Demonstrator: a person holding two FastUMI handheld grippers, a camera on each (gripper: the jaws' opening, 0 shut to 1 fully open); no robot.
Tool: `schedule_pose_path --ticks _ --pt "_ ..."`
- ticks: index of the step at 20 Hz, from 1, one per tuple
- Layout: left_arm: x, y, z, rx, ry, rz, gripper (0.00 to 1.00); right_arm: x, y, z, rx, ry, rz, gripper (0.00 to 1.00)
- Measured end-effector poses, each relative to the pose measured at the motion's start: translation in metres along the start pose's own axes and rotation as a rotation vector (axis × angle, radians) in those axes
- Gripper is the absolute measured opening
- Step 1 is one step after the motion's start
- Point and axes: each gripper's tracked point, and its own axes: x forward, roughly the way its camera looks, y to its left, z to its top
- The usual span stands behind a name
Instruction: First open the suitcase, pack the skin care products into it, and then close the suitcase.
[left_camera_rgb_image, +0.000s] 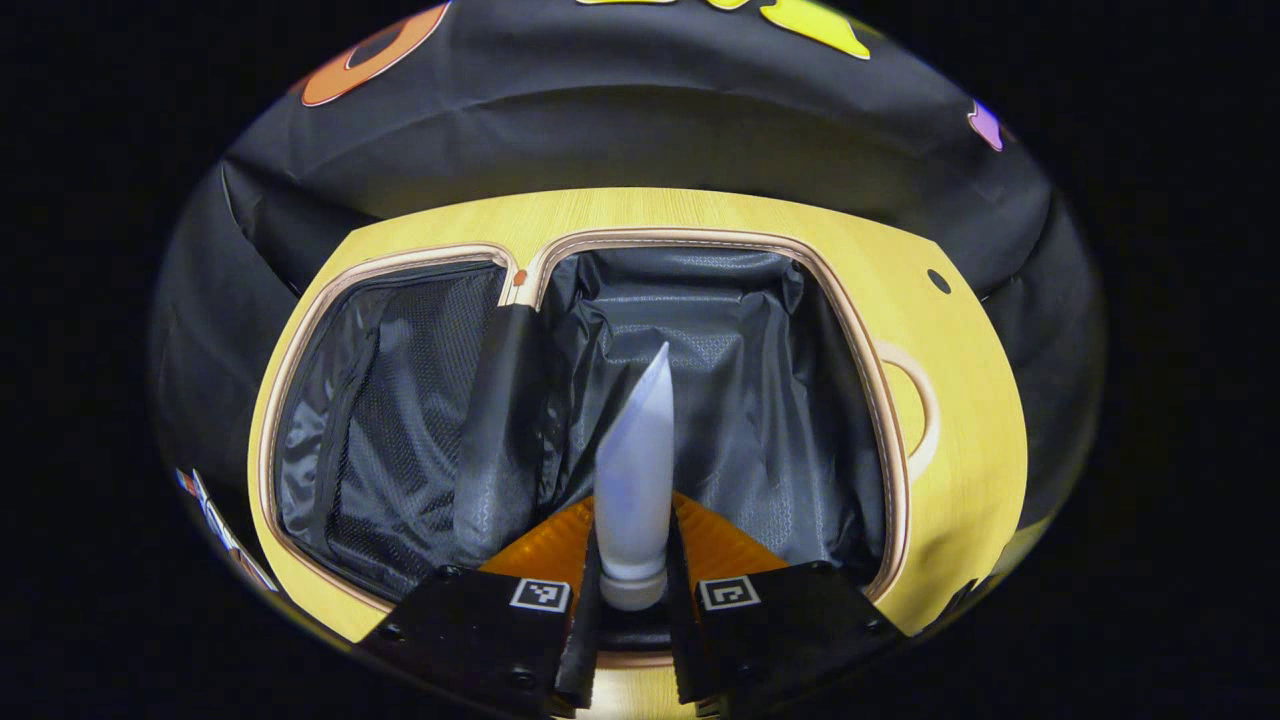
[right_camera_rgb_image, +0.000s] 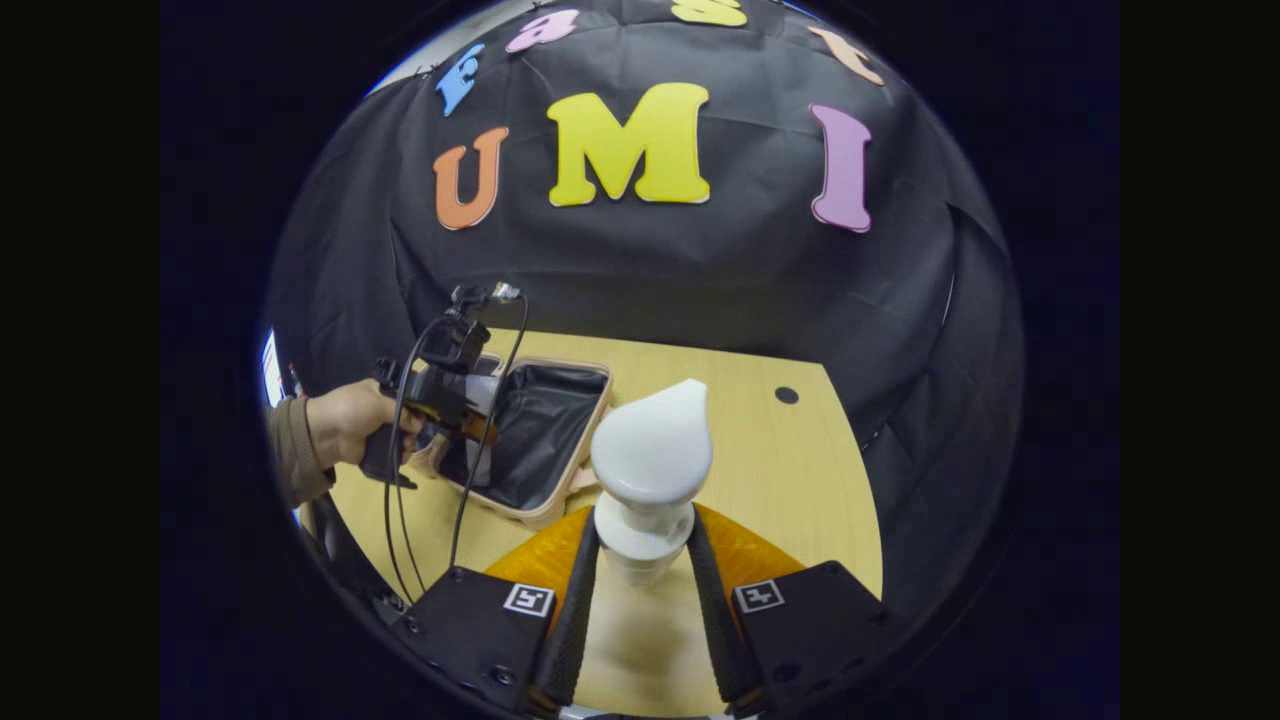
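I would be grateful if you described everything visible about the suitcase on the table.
The suitcase lies flat and fully open on the light wooden table. Its shell edge is beige with a stitched trim, and a beige handle loop sticks out on one side. Both halves are lined in crinkled black fabric; one half carries a mesh divider panel. No products lie inside yet. The left hand-held gripper holds a white tube above the deeper half, not touching the lining.
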Motion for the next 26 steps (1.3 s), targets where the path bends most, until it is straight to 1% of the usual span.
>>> schedule_pose_path --ticks 3,4,5,7,9,10,11,12,13,14,15,17,18,19,21,22,25,26 --pt "0.011 -0.001 0.006 0.015 0.008 0.010 0.33 -0.002 -0.007 -0.001 0.016 0.001 -0.009 0.48" --pt "0.014 -0.002 0.007 0.020 0.010 0.014 0.37 -0.003 -0.009 -0.001 0.014 0.003 -0.011 0.48" --pt "0.016 -0.002 0.008 0.025 0.012 0.020 0.33 -0.004 -0.011 -0.003 0.008 0.007 -0.012 0.48" --pt "0.021 -0.004 0.004 0.025 0.031 0.025 0.33 -0.005 -0.013 -0.007 -0.001 0.014 -0.017 0.48" --pt "0.029 -0.002 -0.001 0.015 0.055 0.032 0.33 -0.004 -0.014 -0.010 0.002 0.024 -0.015 0.48" --pt "0.033 -0.002 -0.003 0.004 0.064 0.036 0.37 -0.003 -0.013 -0.013 -0.003 0.035 -0.010 0.48" --pt "0.036 -0.001 -0.005 -0.004 0.072 0.037 0.33 -0.002 -0.012 -0.016 -0.004 0.045 -0.006 0.48" --pt "0.037 0.000 -0.010 -0.016 0.083 0.036 0.37 -0.001 -0.011 -0.018 -0.003 0.054 -0.002 0.48" --pt "0.039 0.000 -0.013 -0.030 0.093 0.033 0.37 -0.001 -0.008 -0.021 -0.003 0.062 0.005 0.48" --pt "0.042 0.001 -0.016 -0.045 0.099 0.028 0.33 0.000 -0.004 -0.021 -0.003 0.067 0.012 0.48" --pt "0.041 0.001 -0.015 -0.054 0.090 0.019 0.33 0.002 0.000 -0.020 -0.005 0.069 0.019 0.48" --pt "0.040 0.000 -0.015 -0.040 0.094 0.006 0.35 0.003 0.007 -0.015 -0.015 0.064 0.031 0.48" --pt "0.040 -0.003 -0.015 -0.036 0.096 -0.009 0.29 0.003 0.011 -0.012 -0.020 0.062 0.037 0.48" --pt "0.037 -0.004 -0.014 -0.034 0.089 -0.018 0.36 0.003 0.018 -0.008 -0.028 0.058 0.049 0.48" --pt "0.026 -0.006 -0.008 -0.038 0.054 -0.037 0.43 0.006 0.031 0.003 -0.043 0.046 0.076 0.48" --pt "0.016 -0.007 -0.004 -0.039 0.033 -0.045 0.49 0.008 0.038 0.011 -0.046 0.038 0.087 0.48" --pt "-0.014 -0.005 0.007 -0.033 -0.045 -0.055 0.95 0.031 0.063 0.030 -0.019 0.022 0.126 0.48" --pt "-0.025 -0.003 0.009 -0.034 -0.075 -0.058 0.87 0.041 0.074 0.035 -0.010 0.029 0.141 0.48"
